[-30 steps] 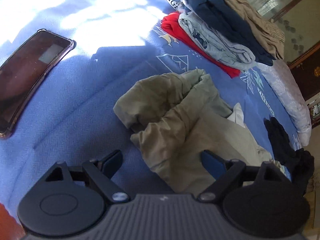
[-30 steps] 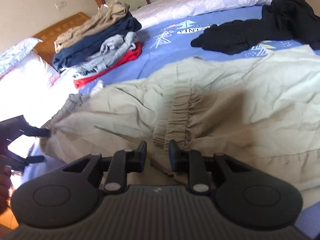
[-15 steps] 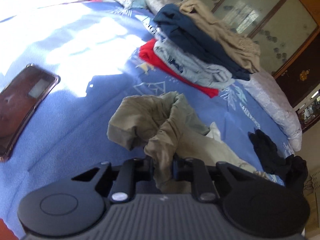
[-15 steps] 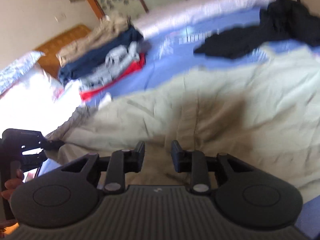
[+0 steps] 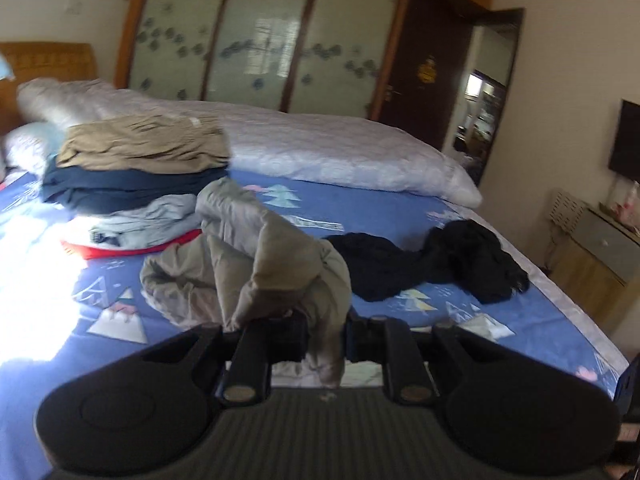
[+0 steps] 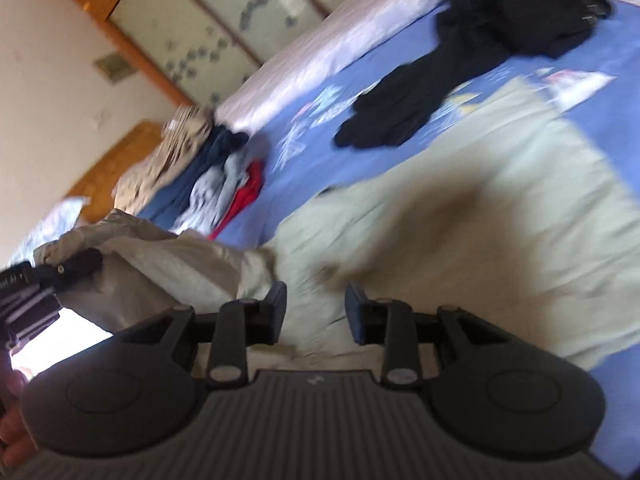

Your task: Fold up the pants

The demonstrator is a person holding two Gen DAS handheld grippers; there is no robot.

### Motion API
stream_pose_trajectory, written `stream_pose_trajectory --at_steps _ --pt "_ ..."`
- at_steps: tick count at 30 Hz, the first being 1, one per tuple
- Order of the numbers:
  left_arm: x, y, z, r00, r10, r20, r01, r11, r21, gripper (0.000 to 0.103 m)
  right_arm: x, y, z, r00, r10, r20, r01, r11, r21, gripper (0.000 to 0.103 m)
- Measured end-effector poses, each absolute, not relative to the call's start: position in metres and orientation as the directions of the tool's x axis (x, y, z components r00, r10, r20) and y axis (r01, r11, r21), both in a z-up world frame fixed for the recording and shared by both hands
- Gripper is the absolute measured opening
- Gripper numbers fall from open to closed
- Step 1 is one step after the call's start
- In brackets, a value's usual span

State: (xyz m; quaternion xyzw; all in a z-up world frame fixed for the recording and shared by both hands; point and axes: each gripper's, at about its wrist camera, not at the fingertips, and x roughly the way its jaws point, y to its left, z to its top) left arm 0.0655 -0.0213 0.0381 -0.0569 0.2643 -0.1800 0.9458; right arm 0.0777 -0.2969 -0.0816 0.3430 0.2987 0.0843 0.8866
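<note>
Blue patterned bed sheet (image 5: 360,204); my left hand-held gripper (image 5: 326,338) clamps the crumpled khaki fabric pants (image 5: 276,264), right hand-held gripper (image 6: 316,308) opening, pads clear of the cloth.

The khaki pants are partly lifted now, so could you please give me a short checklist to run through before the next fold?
1. Left gripper clamped on the khaki pants: ok, cloth sits pinched between the pads.
2. Right gripper gripping cloth: not ok, its jaws are opening over the pants with a gap between the pads.
3. Pants spread flat: not ok, the lifted end is bunched.
4. Black garment apart from the pants: ok.
5. Folded stack apart from the lifted leg: cannot tell; they overlap in view.
</note>
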Motion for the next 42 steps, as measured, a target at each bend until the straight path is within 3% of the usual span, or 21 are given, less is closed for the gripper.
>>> stream_pose_trajectory --at_steps 2,3,4,5,7,10,12,14,16,18,21,24,26,28,31,36,39,40,41,42 --pt "0.065 -0.067 0.032 0.759 -0.424 -0.494 0.373 0.905 -0.203 0.016 0.064 -0.328 -0.076 0.843 0.293 -0.451 0.097 0.742 0.664 0.036" --pt "0.065 -0.093 0.025 0.725 -0.452 -0.519 0.415 0.889 -0.194 0.023 0.058 -0.342 -0.075 0.855 0.261 -0.447 0.121 0.739 0.663 0.036" --pt "0.063 -0.116 0.017 0.683 -0.480 -0.551 0.464 0.868 -0.180 0.037 0.052 -0.357 -0.075 0.865 0.231 -0.444 0.146 0.732 0.666 0.036" --pt "0.062 -0.134 0.008 0.640 -0.494 -0.588 0.505 0.848 -0.162 0.040 0.048 -0.369 -0.076 0.871 0.208 -0.445 0.171 0.719 0.673 0.037" --pt "0.050 -0.153 -0.006 0.564 -0.523 -0.639 0.579 0.802 -0.145 0.038 0.041 -0.389 -0.082 0.876 0.187 -0.444 0.215 0.673 0.707 0.037" --pt "0.027 -0.137 -0.006 0.558 -0.559 -0.613 0.624 0.770 -0.133 0.039 0.035 -0.403 -0.089 0.889 0.229 -0.397 0.196 0.592 0.782 0.037" --pt "0.022 -0.109 -0.001 0.590 -0.544 -0.597 0.592 0.794 -0.139 0.041 0.038 -0.401 -0.087 0.895 0.265 -0.359 0.148 0.582 0.799 0.039" --pt "0.026 -0.075 0.002 0.629 -0.494 -0.601 0.501 0.848 -0.172 0.044 0.043 -0.394 -0.084 0.894 0.306 -0.326 0.090 0.592 0.801 0.050" --pt "0.038 -0.040 -0.002 0.661 -0.421 -0.622 0.384 0.901 -0.202 0.046 0.050 -0.384 -0.077 0.883 0.330 -0.334 0.050 0.642 0.765 0.054" --pt "0.058 -0.014 -0.013 0.656 -0.343 -0.673 0.242 0.939 -0.243 0.046 0.063 -0.374 -0.074 0.869 0.331 -0.368 0.030 0.706 0.707 0.054" --pt "0.078 0.018 -0.034 0.623 -0.343 -0.703 0.111 0.928 -0.355 0.046 0.089 -0.358 -0.080 0.849 0.286 -0.445 0.067 0.777 0.626 0.057" --pt "0.090 0.023 -0.049 0.602 -0.328 -0.728 0.070 0.930 -0.361 0.046 0.111 -0.346 -0.094 0.806 0.316 -0.500 0.097 0.763 0.639 0.059" --pt "0.091 0.021 -0.058 0.584 -0.330 -0.741 0.068 0.930 -0.361 0.046 0.120 -0.330 -0.101 0.765 0.339 -0.547 0.102 0.775 0.623 0.071" --pt "0.086 0.024 -0.064 0.570 -0.338 -0.749 0.075 0.929 -0.362 0.046 0.121 -0.310 -0.098 0.745 0.335 -0.576 0.078 0.814 0.575 0.071" --pt "0.083 0.022 -0.065 0.564 -0.345 -0.751 0.094 0.930 -0.356 0.046 0.115 -0.294 -0.081 0.755 0.317 -0.574 0.007 0.871 0.491 0.021" --pt "0.082 0.027 -0.055 0.582 -0.375 -0.722 0.111 0.916 -0.386 0.046 0.076 -0.327 -0.045 0.863 0.204 -0.463 0.038 0.887 0.461 0.019" --pt "0.089 0.023 -0.053 0.578 -0.399 -0.712 0.109 0.902 -0.417 0.046 0.074 -0.345 -0.071 0.820 0.159 -0.550 0.115 0.895 0.431 0.025" --pt "0.091 0.018 -0.052 0.570 -0.412 -0.711 0.117 0.897 -0.426 0.046 0.076 -0.350 -0.083 0.796 0.151 -0.586 0.152 0.888 0.435 0.034" --pt "0.092 0.014 -0.052 0.568 -0.417 -0.710 0.128 0.897 -0.424 0.046 0.079 -0.355 -0.095 0.770 0.156 -0.619 0.190 0.870 0.455 0.050" --pt "0.093 0.008 -0.051 0.570 -0.416 -0.708 0.142 0.899 -0.414 0.046 0.079 -0.361 -0.102 0.759 0.165 -0.630 0.220 0.846 0.486 0.057"
